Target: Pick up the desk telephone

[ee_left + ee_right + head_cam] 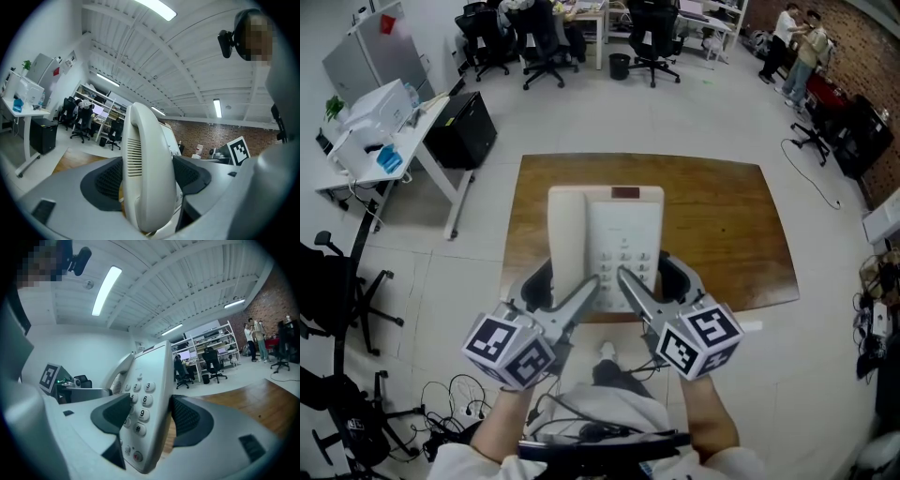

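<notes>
The cream desk telephone [605,230] is held over the brown wooden table [727,225], tilted with its near edge toward me. My left gripper [567,286] is shut on its handset side; in the left gripper view the handset [145,159] stands edge-on, squeezed between the dark pads [105,180]. My right gripper [654,281] is shut on the keypad side. In the right gripper view one pad [112,413] lies on the number keys of the telephone [152,380] and the other pad [190,420] sits under the body.
A white desk [394,127] with a printer and a black cabinet [464,131] stand at the left. Office chairs [548,42] line the back, and a black chair [337,291] is near left. Cables [455,403] lie on the floor. People [797,47] stand far right.
</notes>
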### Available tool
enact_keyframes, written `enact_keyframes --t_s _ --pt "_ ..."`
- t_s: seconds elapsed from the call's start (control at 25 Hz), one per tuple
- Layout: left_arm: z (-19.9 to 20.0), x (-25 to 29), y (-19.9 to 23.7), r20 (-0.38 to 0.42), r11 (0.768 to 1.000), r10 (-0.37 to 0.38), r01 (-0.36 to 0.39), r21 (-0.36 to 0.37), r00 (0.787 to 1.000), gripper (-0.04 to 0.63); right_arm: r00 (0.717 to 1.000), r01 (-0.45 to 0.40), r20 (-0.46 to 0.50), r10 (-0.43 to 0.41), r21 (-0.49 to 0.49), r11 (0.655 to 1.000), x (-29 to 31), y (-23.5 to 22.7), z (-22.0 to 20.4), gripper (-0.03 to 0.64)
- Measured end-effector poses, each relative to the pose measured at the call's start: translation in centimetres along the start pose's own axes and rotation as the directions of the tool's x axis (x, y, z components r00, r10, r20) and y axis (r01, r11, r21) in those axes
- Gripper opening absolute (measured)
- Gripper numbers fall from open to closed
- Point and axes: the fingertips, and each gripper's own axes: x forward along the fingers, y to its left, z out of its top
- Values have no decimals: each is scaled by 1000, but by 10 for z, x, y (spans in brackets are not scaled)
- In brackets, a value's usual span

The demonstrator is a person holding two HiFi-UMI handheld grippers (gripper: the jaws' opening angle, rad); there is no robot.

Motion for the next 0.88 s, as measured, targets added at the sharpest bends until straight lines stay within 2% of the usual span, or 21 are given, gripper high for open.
enact_keyframes --t_s 0.6,0.88 --pt "5 -43 -17 11 1000 -15 14 21 1000 327 999 9 35 -9 -17 1000 -27 39 -4 284" --pt "3 -46 -20 9 1000 -5 5 19 1000 327 1000 9 26 -8 -19 1000 -30 41 -6 285"
